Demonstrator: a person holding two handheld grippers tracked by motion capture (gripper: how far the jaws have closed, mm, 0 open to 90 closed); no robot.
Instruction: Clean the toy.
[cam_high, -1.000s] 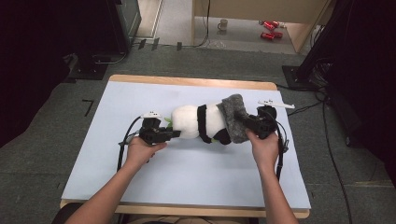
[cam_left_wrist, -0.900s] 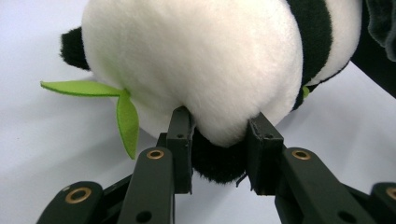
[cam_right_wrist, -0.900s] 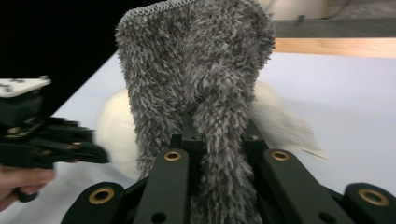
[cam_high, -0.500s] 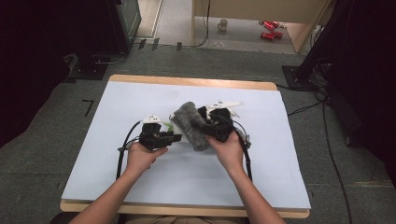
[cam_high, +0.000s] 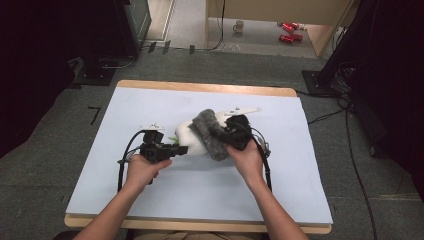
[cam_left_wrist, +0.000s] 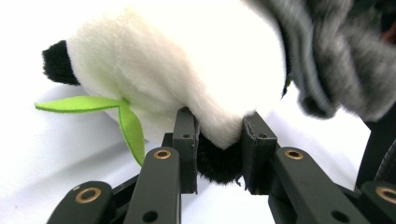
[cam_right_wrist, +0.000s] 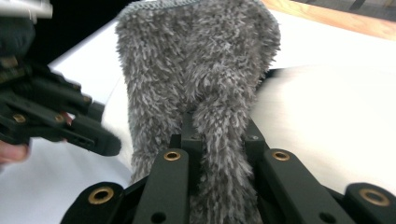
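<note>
On the white tabletop (cam_high: 125, 200), listed from left to right. Item one: left gripper (cam_high: 181, 149), held in the person's left hand (cam_high: 142, 167), black cable looping off its rear; its jaws have just been closing and now pinch a black-and-white part of the toy between their pads. Item two: plush panda (cam_high: 192, 142), white body with black patches and a green felt leaf (cam_left_wrist: 126, 116), lying on its side near the table's middle, touching both grippers' loads. Item three: grey fluffy cloth (cam_high: 210, 132), draped over the panda's right end and running down across it. Item four: right gripper (cam_high: 226, 136), held in the person's right hand (cam_high: 247, 160), jaws clamped on a fold of the cloth.
</note>
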